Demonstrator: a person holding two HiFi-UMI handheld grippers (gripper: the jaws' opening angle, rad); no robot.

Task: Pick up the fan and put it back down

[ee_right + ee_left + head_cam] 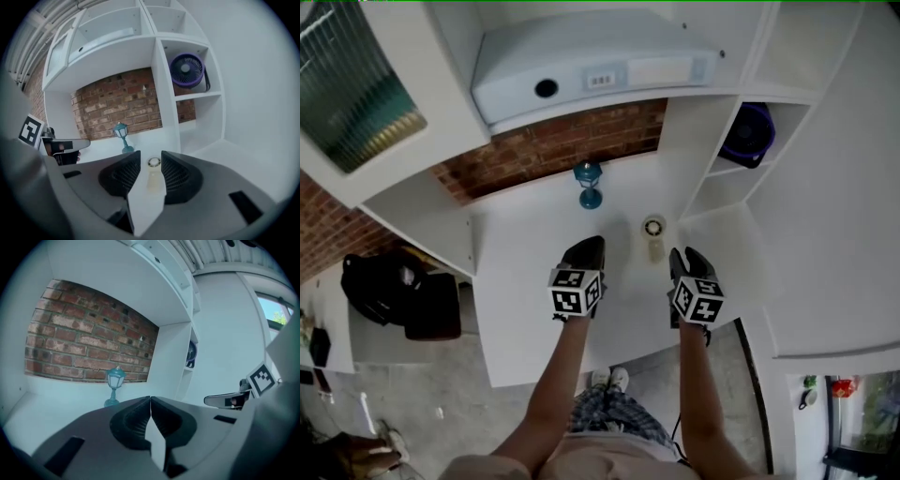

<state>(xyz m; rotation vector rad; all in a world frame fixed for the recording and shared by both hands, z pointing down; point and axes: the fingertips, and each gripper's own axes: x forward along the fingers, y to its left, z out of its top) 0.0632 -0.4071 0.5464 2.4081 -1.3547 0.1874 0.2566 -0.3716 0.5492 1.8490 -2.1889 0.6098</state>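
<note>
**Inspector:** Your right gripper (150, 154) has its jaws partly apart, with a narrow gap. Nothing is pressed between the pads.

**Operator:** And the fan?

**Inspector:** The small cream hand fan (653, 232) lies on the white desk (525, 281), ahead of that gripper and apart from it. In your right gripper view it lines up with the gap but is not touched.

**Operator:** Left side?

**Inspector:** Your left gripper (150, 401) has its jaws closed together, tip to tip, with nothing held. It is beside the right one, over the front of the desk. A teal lantern (589, 183) stands farther back, near the brick wall (553, 141). A purple fan (186, 70) sits in a shelf compartment (206, 93) to your right.
</note>
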